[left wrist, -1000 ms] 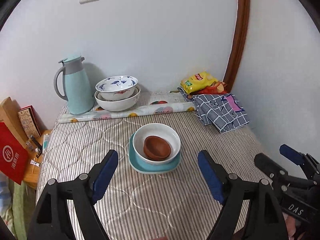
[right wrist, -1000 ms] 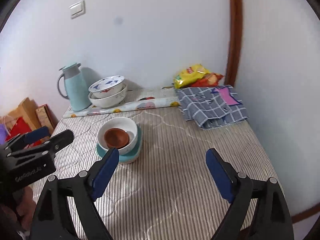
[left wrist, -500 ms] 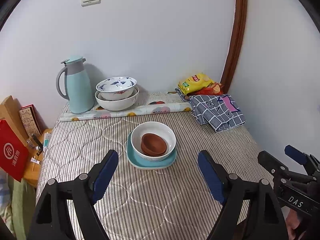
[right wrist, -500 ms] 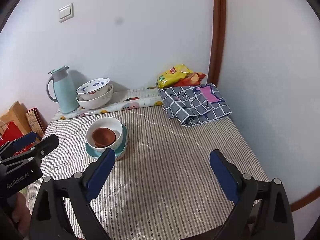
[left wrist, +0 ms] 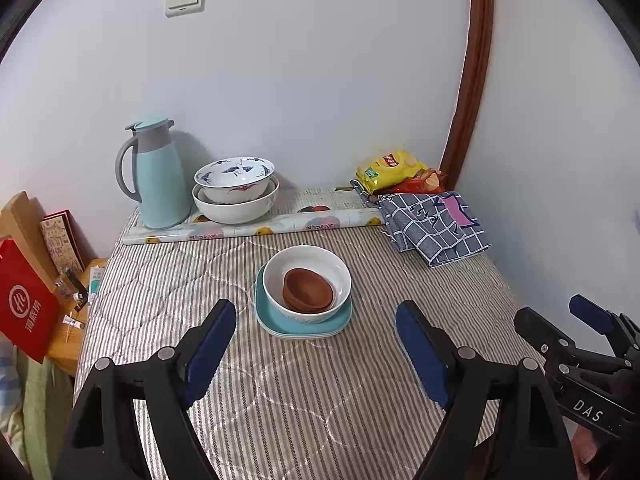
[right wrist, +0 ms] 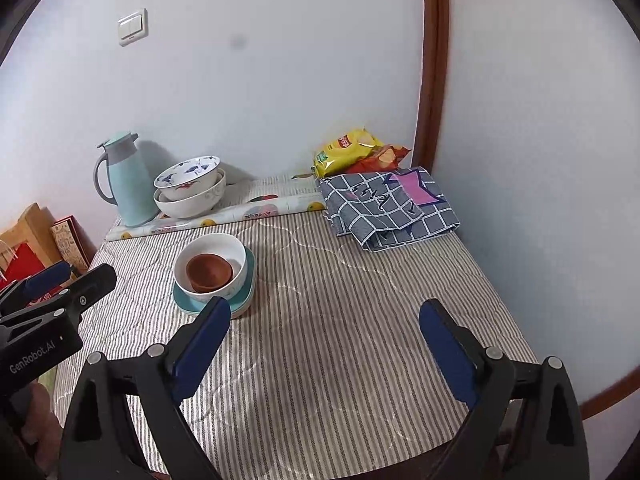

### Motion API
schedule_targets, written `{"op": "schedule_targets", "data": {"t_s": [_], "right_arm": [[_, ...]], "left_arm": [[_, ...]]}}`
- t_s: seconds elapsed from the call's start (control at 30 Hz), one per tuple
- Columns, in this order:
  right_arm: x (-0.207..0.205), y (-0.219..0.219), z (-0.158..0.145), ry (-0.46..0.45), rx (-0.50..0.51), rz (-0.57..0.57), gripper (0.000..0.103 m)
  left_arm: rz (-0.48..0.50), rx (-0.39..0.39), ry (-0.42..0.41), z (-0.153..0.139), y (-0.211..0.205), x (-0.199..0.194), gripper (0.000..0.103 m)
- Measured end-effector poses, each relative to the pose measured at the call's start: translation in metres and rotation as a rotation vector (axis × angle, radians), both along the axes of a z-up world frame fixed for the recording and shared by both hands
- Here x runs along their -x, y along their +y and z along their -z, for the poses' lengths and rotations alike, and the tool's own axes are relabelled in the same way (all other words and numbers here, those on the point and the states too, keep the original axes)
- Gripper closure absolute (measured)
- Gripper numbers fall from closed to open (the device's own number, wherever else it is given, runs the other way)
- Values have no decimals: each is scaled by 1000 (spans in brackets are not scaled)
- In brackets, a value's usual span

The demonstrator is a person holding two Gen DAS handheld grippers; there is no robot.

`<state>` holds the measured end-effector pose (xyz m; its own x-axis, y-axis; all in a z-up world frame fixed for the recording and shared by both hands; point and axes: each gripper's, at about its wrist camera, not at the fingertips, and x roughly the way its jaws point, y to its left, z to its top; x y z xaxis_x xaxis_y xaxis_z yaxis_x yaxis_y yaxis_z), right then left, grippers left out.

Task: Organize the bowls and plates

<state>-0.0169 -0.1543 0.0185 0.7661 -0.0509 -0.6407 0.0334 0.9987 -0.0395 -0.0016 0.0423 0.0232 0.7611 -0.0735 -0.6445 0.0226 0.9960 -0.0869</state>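
Striped quilted cloth covers the counter (left wrist: 168, 292), and near its middle a brown bowl (left wrist: 308, 290) sits inside a white bowl (left wrist: 307, 276) on a teal plate (left wrist: 304, 326). Behind them, by the wall, two patterned bowls (left wrist: 235, 190) are stacked beside a teal thermos jug (left wrist: 158, 172), with a checked cloth (left wrist: 434, 228) off to the right. Nearer the camera, the left gripper (left wrist: 316, 344) holds its jaws wide apart and empty, and the right gripper (right wrist: 324, 340), whose jaws have just been opening, grips nothing either.

Left gripper (left wrist: 316, 340) is held with jaws spread wide, nothing between the fingers (left wrist: 210, 344). Right gripper (right wrist: 324, 340) is likewise gaping and empty, jaws just widened further. Both are angled downward, side by side.
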Motion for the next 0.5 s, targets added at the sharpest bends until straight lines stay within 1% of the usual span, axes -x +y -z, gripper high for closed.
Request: {"op": "schedule_targets", "data": {"t_s": [0.5], "right_arm": [[4, 0, -3, -7, -1, -5, 8]], "left_arm": [[-1, 1, 7, 0, -1, 2, 21]]}}
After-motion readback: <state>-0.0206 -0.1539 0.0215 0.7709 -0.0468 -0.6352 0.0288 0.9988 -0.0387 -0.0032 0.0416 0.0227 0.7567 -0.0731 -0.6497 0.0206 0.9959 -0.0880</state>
